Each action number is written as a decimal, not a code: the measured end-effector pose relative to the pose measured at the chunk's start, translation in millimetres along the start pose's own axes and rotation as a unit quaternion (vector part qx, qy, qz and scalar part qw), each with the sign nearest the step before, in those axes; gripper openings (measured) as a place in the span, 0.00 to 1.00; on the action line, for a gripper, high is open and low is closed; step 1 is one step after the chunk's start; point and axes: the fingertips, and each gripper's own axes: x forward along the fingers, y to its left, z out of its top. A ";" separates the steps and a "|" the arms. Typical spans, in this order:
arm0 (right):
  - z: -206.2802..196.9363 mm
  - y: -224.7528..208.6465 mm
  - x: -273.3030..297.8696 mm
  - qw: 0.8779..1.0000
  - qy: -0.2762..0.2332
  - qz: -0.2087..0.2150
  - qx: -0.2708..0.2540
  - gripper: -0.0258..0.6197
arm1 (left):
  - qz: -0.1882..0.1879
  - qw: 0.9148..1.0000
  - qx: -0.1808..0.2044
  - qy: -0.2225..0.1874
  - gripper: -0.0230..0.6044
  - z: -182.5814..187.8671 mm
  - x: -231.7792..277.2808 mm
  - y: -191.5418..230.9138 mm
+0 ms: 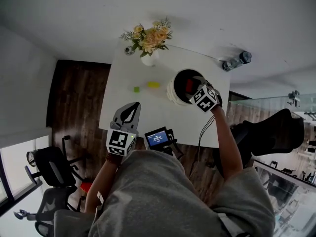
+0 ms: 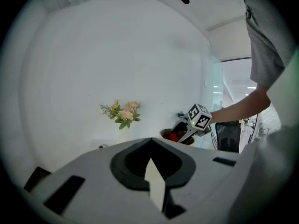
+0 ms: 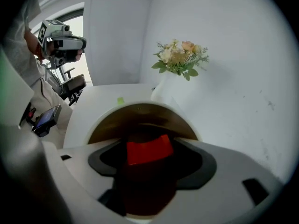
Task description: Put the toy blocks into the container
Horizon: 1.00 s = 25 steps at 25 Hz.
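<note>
fig. right gripper (image 1: 196,89) at the mouth of the container (image 1: 173,89), jaws narrowed onto 1 red block (image 3: 149,149) held just over the dark interior. the block's long axis runs across the jaws, roughly level, with 1 broad face toward the gripper's camera. left gripper (image 1: 129,114), well apart from the container on the person's side, has its jaws together on nothing. 2 more blocks lie on the table (image 1: 123,68) beside the container: a yellow block (image 1: 153,84) near it, long axis roughly toward the container, and a green block (image 1: 137,89) just beyond, too squarish to show an axis. judged: the blocks are light, stiff, smooth-faced and not fragile, best pinched across 2 opposite flat sides at mid-length, so they cannot pivot.
</note>
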 end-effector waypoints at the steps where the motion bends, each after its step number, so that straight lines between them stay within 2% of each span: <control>1: -0.9 0.9 -0.5 1.000 -0.001 0.000 0.002 0.51 | 0.001 1.000 -0.001 0.000 0.05 -0.7 -0.4 1.1; 5: 0.5 7.9 -3.4 1.000 -0.009 0.002 0.006 0.51 | 0.003 1.000 -0.009 0.003 0.05 -3.1 -2.2 2.6; 10: 15.3 4.9 -16.7 0.999 -0.034 -0.021 0.016 0.51 | 0.001 1.000 -0.010 0.004 0.05 -4.2 -1.4 4.3; 14: 61.1 7.9 -46.0 0.993 -0.105 -0.039 0.031 0.51 | 0.009 1.000 -0.013 0.005 0.05 -7.0 -5.2 9.2; 20: 151.9 31.7 -84.3 0.978 -0.201 -0.058 0.014 0.51 | 0.028 0.999 -0.016 0.009 0.05 -8.5 -17.4 26.5; 22: 179.5 46.9 -85.1 0.974 -0.221 -0.049 0.000 0.51 | 0.037 0.999 -0.018 0.009 0.05 -8.4 -23.6 35.2; 25: 205.7 72.7 -64.7 0.974 -0.223 -0.028 -0.022 0.51 | 0.050 0.998 -0.024 0.007 0.05 -8.6 -32.5 48.2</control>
